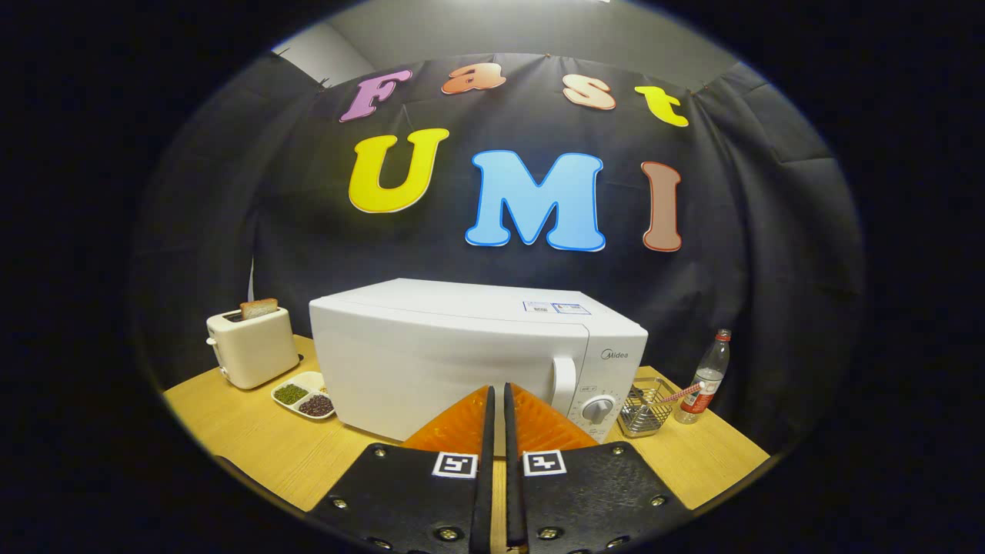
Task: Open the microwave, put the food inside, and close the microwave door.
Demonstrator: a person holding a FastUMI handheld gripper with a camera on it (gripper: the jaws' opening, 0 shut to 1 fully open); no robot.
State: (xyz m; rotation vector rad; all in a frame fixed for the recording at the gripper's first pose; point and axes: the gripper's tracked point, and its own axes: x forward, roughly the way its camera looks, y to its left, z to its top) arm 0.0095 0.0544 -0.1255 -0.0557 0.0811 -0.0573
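I count one microwave point(462, 362) on the bench point(254, 446), door shut, just beyond my tongs point(497, 396), which are closed and empty. Left of it: one toaster point(250, 346) holding one bread slice point(258, 308), one divided dish point(304, 395). Right: one wire basket point(645, 409), one bottle point(704, 381).

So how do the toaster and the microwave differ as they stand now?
The microwave is the bigger box, just beyond the shut gripper, door closed. The toaster is smaller and sits off to the microwave's side, with a slice of bread sticking up from its slot. Both are pale and stand on the wooden table.
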